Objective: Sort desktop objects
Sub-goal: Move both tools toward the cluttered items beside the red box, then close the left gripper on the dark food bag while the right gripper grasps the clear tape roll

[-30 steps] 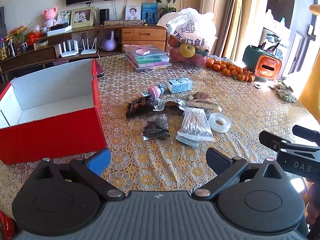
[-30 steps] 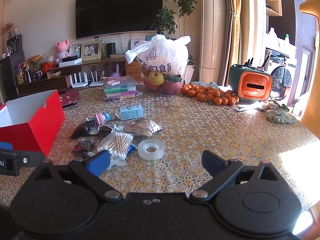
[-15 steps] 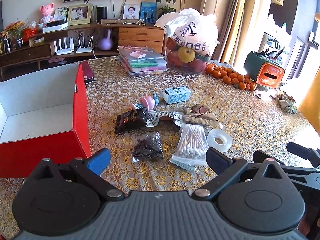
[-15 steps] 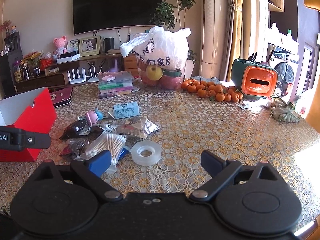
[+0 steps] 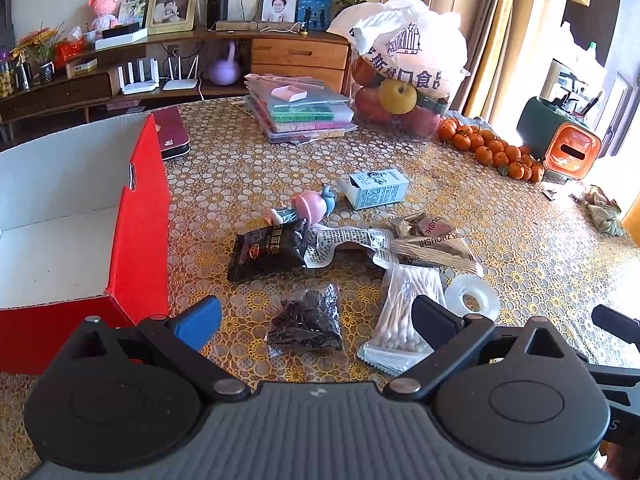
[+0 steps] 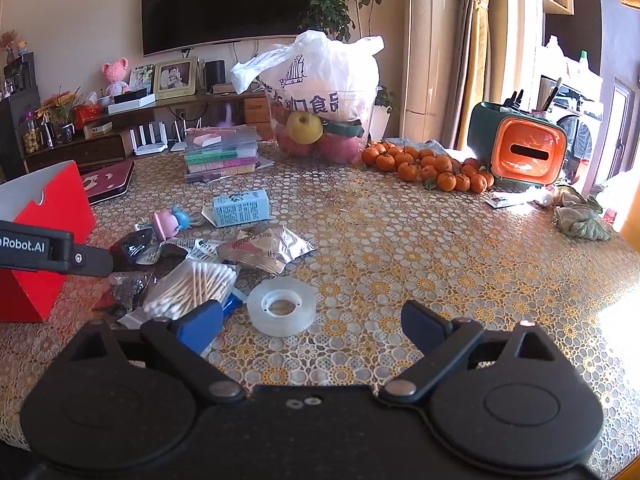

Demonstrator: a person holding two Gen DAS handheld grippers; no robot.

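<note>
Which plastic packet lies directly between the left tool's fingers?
The small clear packet of dark bits; the black snack packet lies farther off, the cotton swabs rightward.

Right gripper (image 6: 316, 322) jaws wide, empty, above table (image 6: 400, 248); tape roll (image 6: 281, 306) just ahead; cotton swabs (image 6: 192, 288) left; red box (image 6: 44, 236) far left.
</note>
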